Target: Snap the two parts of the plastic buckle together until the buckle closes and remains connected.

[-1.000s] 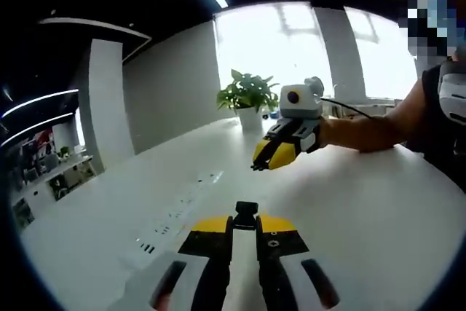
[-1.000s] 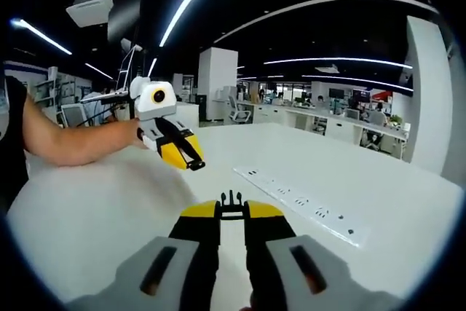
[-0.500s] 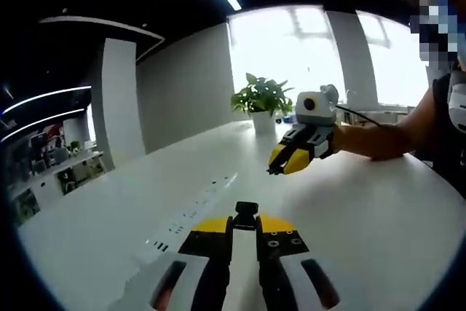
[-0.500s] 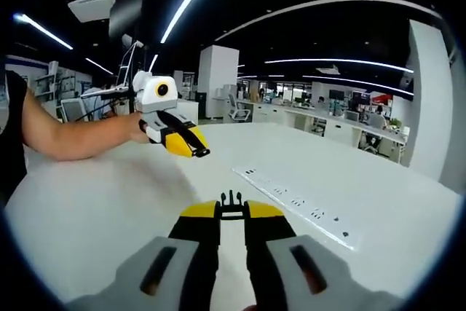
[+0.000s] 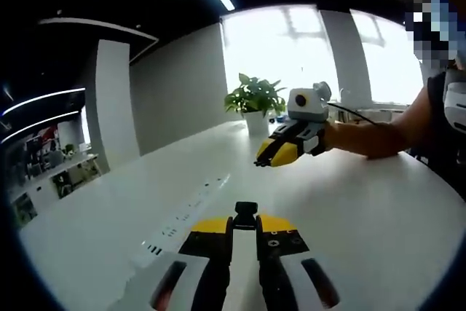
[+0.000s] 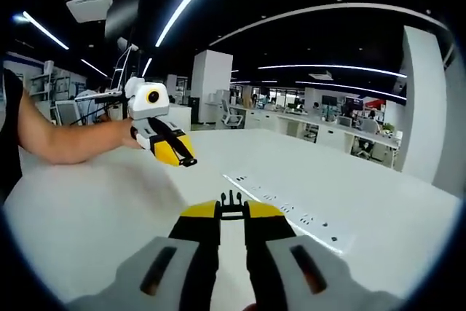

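Buckle halves remain apart: socket part (image 5: 246,214) clenched in left gripper (image 5: 245,225), pronged part (image 6: 231,202) in right gripper (image 6: 231,214), probably realigning over the table (image 5: 364,209) since half a second ago.

White table (image 5: 378,202), perhaps inset socket strip (image 5: 186,213).

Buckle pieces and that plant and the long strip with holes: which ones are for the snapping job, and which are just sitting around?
For the job:
- socket buckle half, held in the left gripper
- pronged buckle half, held in the right gripper

Just sitting around:
- potted plant
- power strip set in the white table
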A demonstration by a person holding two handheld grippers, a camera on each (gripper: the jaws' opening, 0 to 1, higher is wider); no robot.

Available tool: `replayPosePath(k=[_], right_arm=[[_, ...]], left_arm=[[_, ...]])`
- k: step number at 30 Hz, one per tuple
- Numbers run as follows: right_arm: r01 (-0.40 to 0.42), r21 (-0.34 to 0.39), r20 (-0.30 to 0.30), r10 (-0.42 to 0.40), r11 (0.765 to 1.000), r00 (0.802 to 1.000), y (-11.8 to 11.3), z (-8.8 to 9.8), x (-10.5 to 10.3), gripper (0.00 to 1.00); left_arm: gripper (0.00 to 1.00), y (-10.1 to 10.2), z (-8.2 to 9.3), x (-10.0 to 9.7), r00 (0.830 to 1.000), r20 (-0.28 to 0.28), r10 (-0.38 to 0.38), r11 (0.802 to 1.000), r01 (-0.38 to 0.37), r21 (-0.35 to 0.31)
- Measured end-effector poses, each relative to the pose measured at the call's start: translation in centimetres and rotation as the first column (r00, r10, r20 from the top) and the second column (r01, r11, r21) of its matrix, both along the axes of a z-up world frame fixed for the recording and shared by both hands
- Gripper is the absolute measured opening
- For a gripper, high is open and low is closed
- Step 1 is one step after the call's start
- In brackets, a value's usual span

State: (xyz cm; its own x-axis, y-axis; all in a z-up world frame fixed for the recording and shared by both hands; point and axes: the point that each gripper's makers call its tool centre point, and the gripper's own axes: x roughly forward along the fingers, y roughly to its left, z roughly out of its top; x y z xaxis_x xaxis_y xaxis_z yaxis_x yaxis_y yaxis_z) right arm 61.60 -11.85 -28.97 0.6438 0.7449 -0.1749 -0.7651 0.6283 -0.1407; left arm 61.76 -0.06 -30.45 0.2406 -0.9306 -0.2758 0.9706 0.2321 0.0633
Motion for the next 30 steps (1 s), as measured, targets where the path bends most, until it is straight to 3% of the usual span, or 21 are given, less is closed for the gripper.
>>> replayPosePath(k=[20,30], right_arm=[[-0.011,-0.011,-0.008,0.011,1.0,1.0,0.1,-0.3,-0.4,0.11],[-0.041,-0.008,0.022,0.042,0.999,0.999,0.4,0.2,-1.0,0.11]], left_arm=[[0.1,-0.3,0.3,-0.4,1.0,-0.009,-0.007,0.999,0.006,-0.034],[0.1,-0.6,0.2,-0.9,0.999,-0.017,-0.034,0.999,0.033,-0.038]])
